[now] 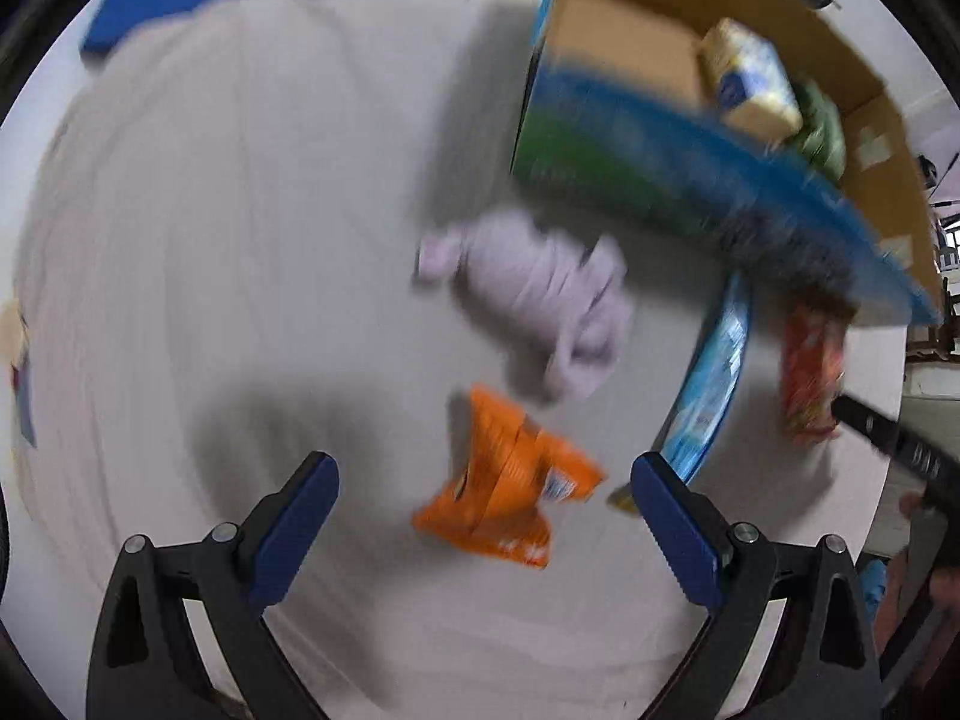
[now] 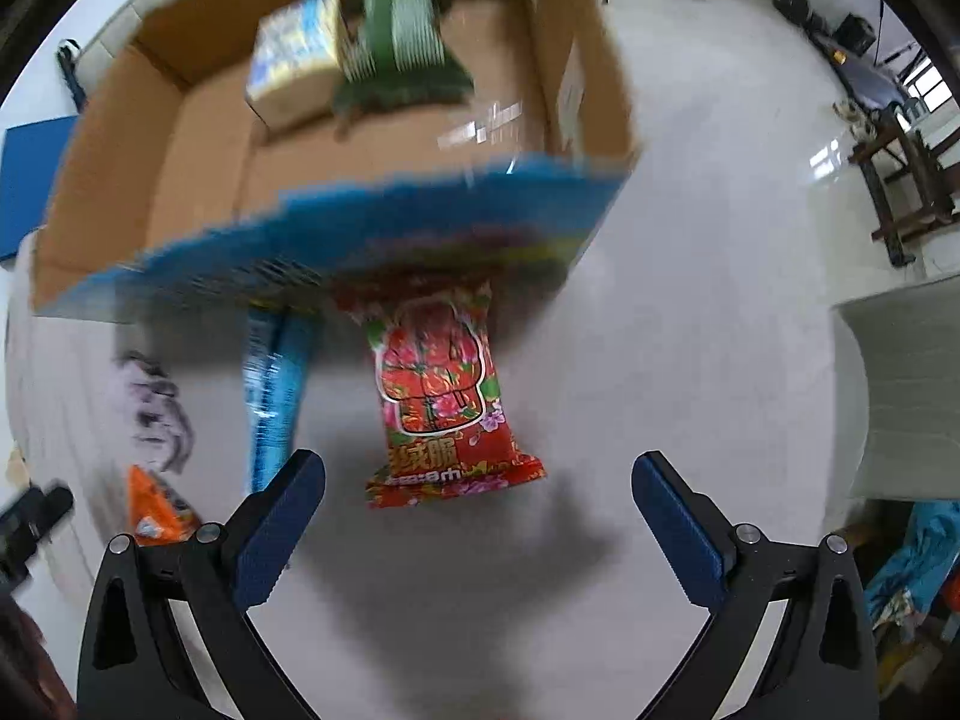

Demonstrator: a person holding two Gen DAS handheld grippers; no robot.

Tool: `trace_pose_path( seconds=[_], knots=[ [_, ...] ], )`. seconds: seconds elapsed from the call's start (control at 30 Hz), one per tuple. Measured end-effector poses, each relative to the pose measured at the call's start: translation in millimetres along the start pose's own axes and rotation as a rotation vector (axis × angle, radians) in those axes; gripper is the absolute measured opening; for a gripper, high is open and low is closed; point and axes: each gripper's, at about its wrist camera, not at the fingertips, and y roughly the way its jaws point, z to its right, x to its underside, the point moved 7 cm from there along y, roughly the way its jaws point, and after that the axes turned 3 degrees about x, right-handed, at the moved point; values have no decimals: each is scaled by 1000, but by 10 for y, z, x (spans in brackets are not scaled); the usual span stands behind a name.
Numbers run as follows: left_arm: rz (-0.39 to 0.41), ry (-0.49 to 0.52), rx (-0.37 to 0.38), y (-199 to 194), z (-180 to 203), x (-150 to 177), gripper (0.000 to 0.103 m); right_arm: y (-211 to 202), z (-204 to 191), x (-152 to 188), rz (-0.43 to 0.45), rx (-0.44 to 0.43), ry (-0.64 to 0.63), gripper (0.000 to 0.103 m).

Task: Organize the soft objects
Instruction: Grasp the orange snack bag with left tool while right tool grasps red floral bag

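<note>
While both views are smeared with motion blur, the layout still reads from left to right. On the white table (image 1: 210, 240) the left gripper (image 1: 486, 501) hangs with its jaws spread wide and nothing between them; the orange packet (image 1: 510, 489) lies on the tabletop in line with the gap, though whether the pads are level with it or above it I cannot tell. Just beyond it sits a crumpled lilac cloth (image 1: 540, 300), and further right a blue packet (image 1: 714, 390) rests against the foot of the cardboard box (image 1: 630, 54). Inside the box already lie a yellow-and-blue pack (image 1: 750, 78) and something green (image 1: 819, 120).

Over on the right side, the right gripper (image 2: 480, 510) is likewise spread and empty, aimed at the red flowered packet (image 2: 444, 396), which lies on the table with its far end just under the printed front wall of the box.

Several soft things are still outside the box, so the sorting looks only partly done. The likely trouble comes from speed and slippery wrappers: closing on the puffy middle of a packet could squeeze it out sideways, and a grip on one thin edge could let it sag and slide free on the way up. The red packet sits so close to the box wall that lifting it straight could snag it on that wall or nudge the box.
</note>
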Motion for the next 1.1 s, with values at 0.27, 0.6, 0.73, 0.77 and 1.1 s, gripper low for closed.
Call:
trace_pose_path(
  seconds=[0.27, 0.6, 0.73, 0.77, 1.1],
  knots=[
    [-105, 31, 14, 607, -5, 251, 98, 438, -109, 62, -58, -17, -4, 93],
    [-96, 76, 43, 723, 313, 294, 43, 439, -47, 483, -115, 25, -51, 72],
    [-88, 78, 37, 726, 448, 461, 41, 419, -1, 908, -179, 21, -56, 72],
    [-93, 79, 34, 742, 475, 501, 41, 420, -5, 980, -192, 8, -56, 72],
    [-93, 115, -22, 862, 688, 584, 41, 454, 13, 848, -144, -6, -20, 74]
  ],
)
